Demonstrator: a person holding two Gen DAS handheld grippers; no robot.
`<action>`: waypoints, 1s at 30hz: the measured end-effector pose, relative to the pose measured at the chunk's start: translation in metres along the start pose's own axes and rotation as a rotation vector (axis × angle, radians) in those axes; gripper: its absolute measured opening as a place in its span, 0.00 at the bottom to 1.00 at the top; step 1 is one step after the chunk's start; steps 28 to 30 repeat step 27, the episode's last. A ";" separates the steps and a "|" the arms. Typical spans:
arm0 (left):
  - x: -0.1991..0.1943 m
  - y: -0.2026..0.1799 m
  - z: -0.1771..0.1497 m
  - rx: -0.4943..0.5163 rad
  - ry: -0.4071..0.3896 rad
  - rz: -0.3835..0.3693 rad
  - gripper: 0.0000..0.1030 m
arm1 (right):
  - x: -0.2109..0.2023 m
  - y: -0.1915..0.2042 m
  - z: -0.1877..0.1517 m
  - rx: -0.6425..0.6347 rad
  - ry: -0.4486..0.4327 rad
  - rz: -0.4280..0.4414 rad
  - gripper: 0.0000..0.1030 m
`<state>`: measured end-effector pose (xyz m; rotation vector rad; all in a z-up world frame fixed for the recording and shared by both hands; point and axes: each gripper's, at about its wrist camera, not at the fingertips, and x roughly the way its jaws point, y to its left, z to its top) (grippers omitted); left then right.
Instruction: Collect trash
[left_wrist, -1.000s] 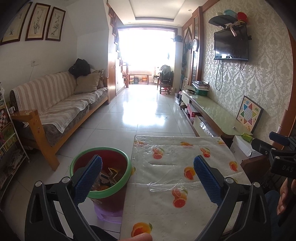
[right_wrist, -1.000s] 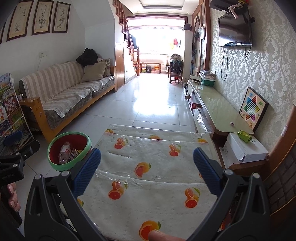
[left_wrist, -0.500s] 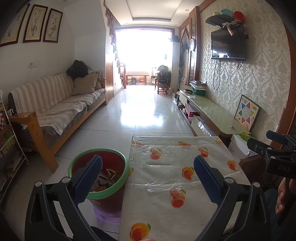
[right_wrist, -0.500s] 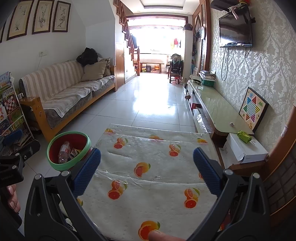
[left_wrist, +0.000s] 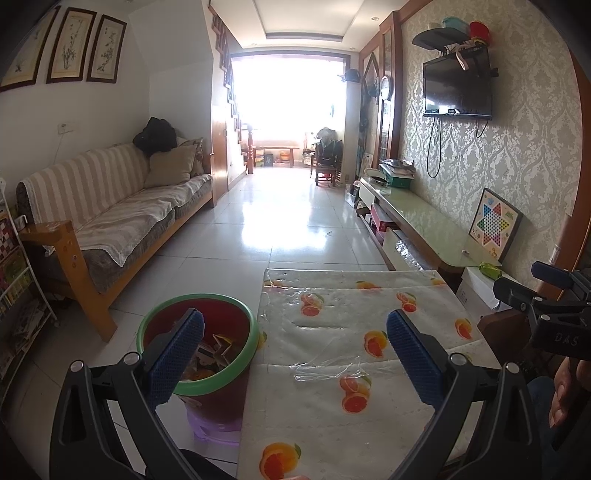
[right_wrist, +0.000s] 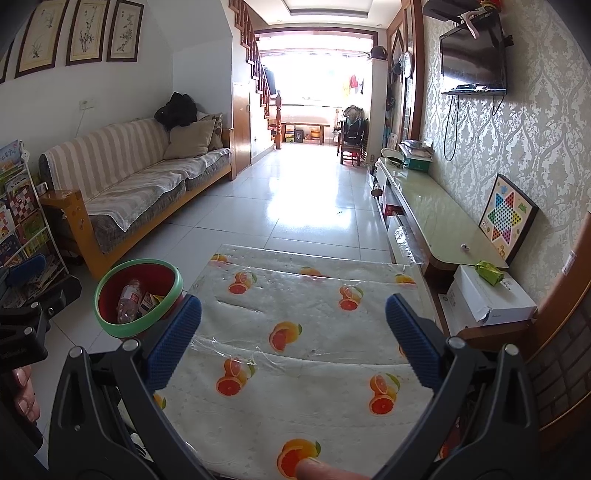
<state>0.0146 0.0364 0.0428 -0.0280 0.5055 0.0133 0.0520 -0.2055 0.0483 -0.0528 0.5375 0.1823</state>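
Currently, both claws are held wide apart and empty: the left claw (left_wrist: 293, 354) and the right claw (right_wrist: 293, 339) above the surface (right_wrist: 325, 302). No loose trash can be seen on its fruit-print cover. What was gathered lies in the red bin (right_wrist: 137, 295) off the surface's left edge: a clear plastic bottle (right_wrist: 129, 300) and folded cartons (left_wrist: 219, 349). Such pieces are judged light and crushable, the bottle slippery; its body would best be pinched mid-length.

My two grippers look alike: the left gripper (left_wrist: 295, 354) and right gripper (right_wrist: 293, 339) have black plastic frames, silver screws at the joints, and blue ridged pads (left_wrist: 176, 356) lining each finger.
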 end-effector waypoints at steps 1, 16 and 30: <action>0.000 0.000 0.000 -0.001 0.001 0.000 0.92 | 0.000 0.000 0.000 0.001 -0.001 0.000 0.95; -0.004 0.002 -0.002 -0.017 -0.020 -0.017 0.92 | 0.001 0.001 -0.003 0.006 0.006 -0.001 0.95; -0.003 0.002 0.002 -0.014 -0.011 0.017 0.92 | 0.001 0.002 -0.004 0.010 0.011 -0.004 0.95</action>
